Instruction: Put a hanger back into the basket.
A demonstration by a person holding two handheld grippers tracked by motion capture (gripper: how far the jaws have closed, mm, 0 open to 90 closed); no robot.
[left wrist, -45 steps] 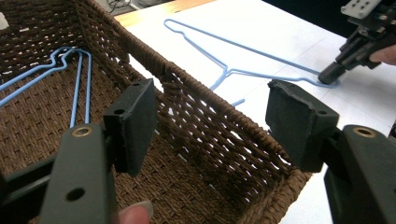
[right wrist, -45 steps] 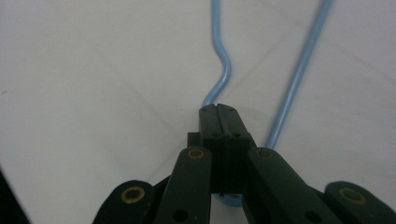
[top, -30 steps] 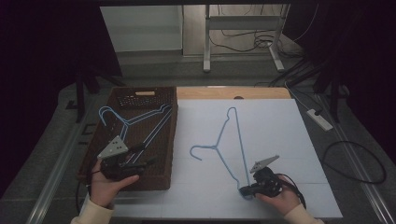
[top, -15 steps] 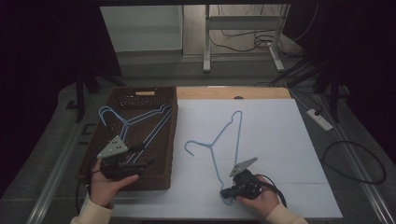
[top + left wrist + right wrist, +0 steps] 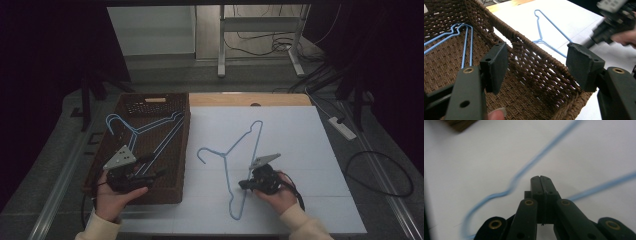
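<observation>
We saw a thin, smooth blue wire hanger [image 5: 235,165] on the matt white sheet [image 5: 310,145], a rough brown woven wicker basket [image 5: 531,62], and matt black jaw pads on the left gripper [image 5: 536,67]; a bare wood strip [image 5: 235,99] showed beyond.

The white bench [image 5: 310,145] lies open right of and beyond the loose blue hanger [image 5: 235,165]. To its left, the woven basket [image 5: 182,150] wall forms a raised barrier. Inside the basket, blue hangers [image 5: 145,130] occupy the far floor; the near floor is free. The basket's near-right corner stands between the spread fingers [image 5: 496,66] of the left gripper [image 5: 536,67], apparently without contact.
</observation>
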